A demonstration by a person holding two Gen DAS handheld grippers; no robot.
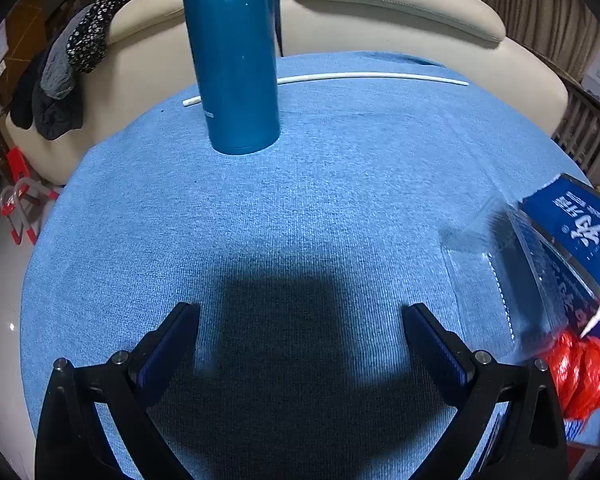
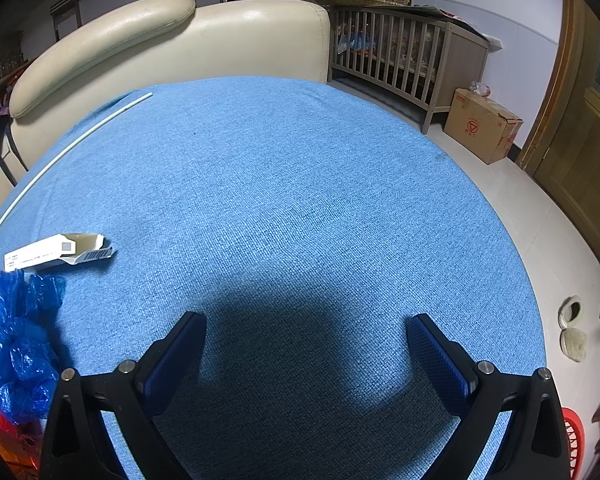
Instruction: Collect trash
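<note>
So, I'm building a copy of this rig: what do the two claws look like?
Both look alike: the left claw and right claw each have two black angular fingers with silver pivot pins and textured dark-blue pads on the inner faces. No cables, markings or sleeves show.

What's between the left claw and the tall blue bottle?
Nothing but bare blue cloth between the open left gripper and the bottle, in the left wrist view.

Both wrist views look steeply down, from close above, onto the blue-covered bench [image 1: 300, 208], facing the cream sofa [image 1: 380, 20] behind it. The left view sits nearer the sofa's draped end; the right view nearer its open end. Both share the white rod [image 2: 60, 148] along the sofa-side edge.
</note>
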